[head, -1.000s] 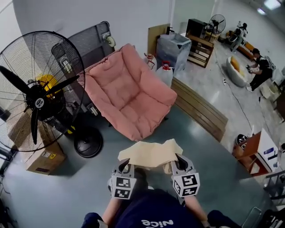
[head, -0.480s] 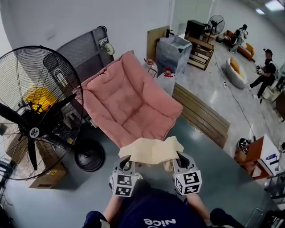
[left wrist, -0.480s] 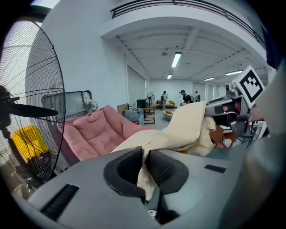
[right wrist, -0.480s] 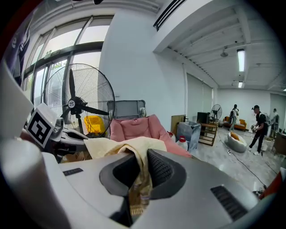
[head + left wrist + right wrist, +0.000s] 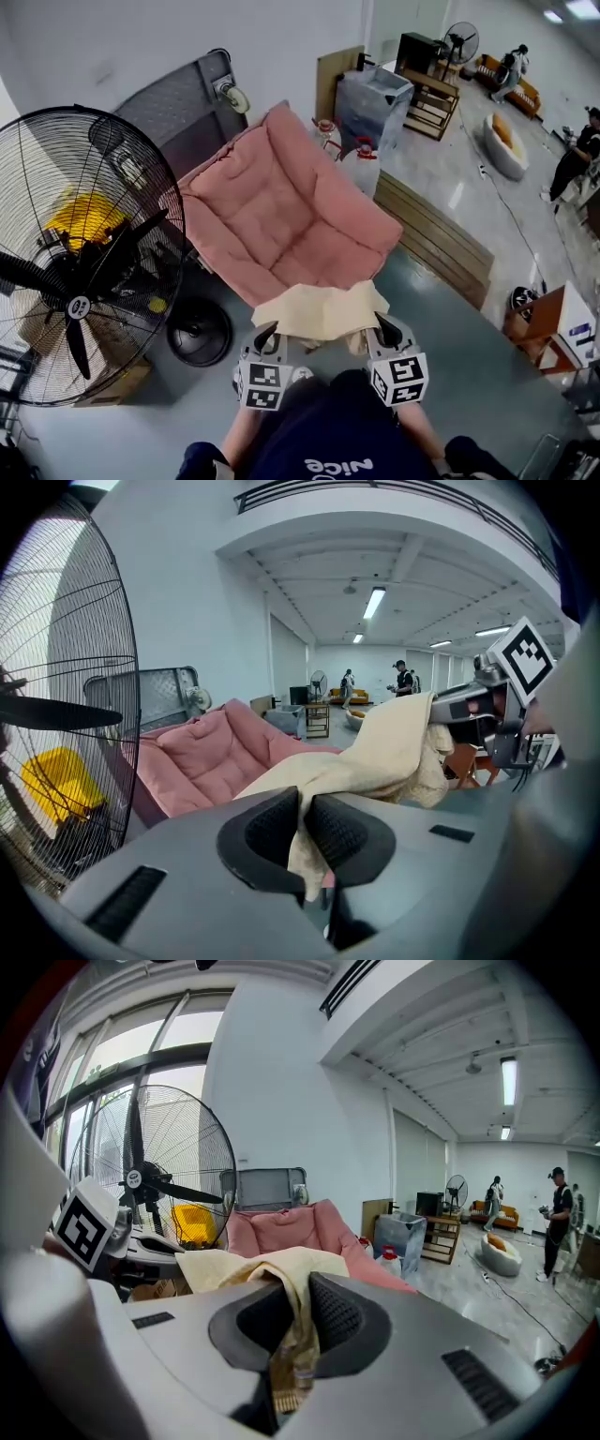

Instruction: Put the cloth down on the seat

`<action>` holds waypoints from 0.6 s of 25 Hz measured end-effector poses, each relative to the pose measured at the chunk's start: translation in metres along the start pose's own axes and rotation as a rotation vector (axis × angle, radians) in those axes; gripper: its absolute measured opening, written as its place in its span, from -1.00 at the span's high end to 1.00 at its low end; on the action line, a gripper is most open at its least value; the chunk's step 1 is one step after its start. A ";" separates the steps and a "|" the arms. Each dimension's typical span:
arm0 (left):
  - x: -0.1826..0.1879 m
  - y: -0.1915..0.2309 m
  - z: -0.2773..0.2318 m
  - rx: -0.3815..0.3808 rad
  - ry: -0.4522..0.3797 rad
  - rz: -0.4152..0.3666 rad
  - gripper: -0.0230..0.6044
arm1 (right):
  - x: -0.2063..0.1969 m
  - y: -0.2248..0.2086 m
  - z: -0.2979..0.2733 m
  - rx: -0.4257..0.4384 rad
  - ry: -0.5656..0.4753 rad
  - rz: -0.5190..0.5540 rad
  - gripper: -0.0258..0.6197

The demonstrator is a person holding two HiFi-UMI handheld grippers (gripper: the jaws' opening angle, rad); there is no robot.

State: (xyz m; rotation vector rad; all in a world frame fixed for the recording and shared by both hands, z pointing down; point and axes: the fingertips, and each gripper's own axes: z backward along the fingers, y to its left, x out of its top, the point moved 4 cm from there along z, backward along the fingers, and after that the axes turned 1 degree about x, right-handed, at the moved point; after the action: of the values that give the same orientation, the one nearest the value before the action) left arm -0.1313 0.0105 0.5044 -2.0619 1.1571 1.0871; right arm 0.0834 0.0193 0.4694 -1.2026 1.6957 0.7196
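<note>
A cream cloth [image 5: 319,310] hangs stretched between my two grippers, just in front of the near edge of the pink cushioned seat [image 5: 281,216]. My left gripper [image 5: 266,335] is shut on the cloth's left corner, and the fabric [image 5: 375,761] runs out from between its jaws [image 5: 305,832]. My right gripper [image 5: 382,328] is shut on the right corner, with the cloth [image 5: 253,1269] pinched between its pads and a fringe hanging below. The pink seat [image 5: 206,761] lies ahead in both gripper views [image 5: 281,1227].
A large black floor fan [image 5: 80,262] stands close on the left, its round base [image 5: 197,333] beside the seat. A grey cart [image 5: 183,98] leans behind the seat. Water jugs [image 5: 361,164] and wooden boards [image 5: 436,239] lie to the right. People [image 5: 574,159] move in the far right.
The seat and fan have drawn nearer and lower in the head view. The cloth's front edge now overlaps the seat's near rim. Both grippers keep their hold.
</note>
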 end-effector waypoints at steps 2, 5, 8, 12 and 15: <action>-0.001 0.003 -0.004 -0.006 0.005 0.002 0.80 | 0.002 -0.001 -0.005 -0.001 0.003 -0.005 0.72; -0.001 0.004 -0.010 -0.021 0.020 0.001 0.80 | 0.004 -0.003 -0.013 0.008 0.008 -0.004 0.72; -0.001 0.008 -0.016 -0.016 0.033 0.016 0.80 | 0.007 -0.008 -0.024 0.026 0.014 0.001 0.72; 0.005 0.014 -0.033 0.022 0.030 0.043 0.80 | 0.013 -0.022 -0.046 0.060 0.011 0.006 0.72; 0.013 0.014 -0.048 0.048 0.028 0.054 0.80 | 0.021 -0.037 -0.064 0.096 0.012 0.011 0.72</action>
State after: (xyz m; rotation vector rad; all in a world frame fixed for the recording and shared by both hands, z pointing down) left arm -0.1204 -0.0381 0.5182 -2.0255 1.2473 1.0483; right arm 0.0941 -0.0562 0.4791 -1.1340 1.7285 0.6309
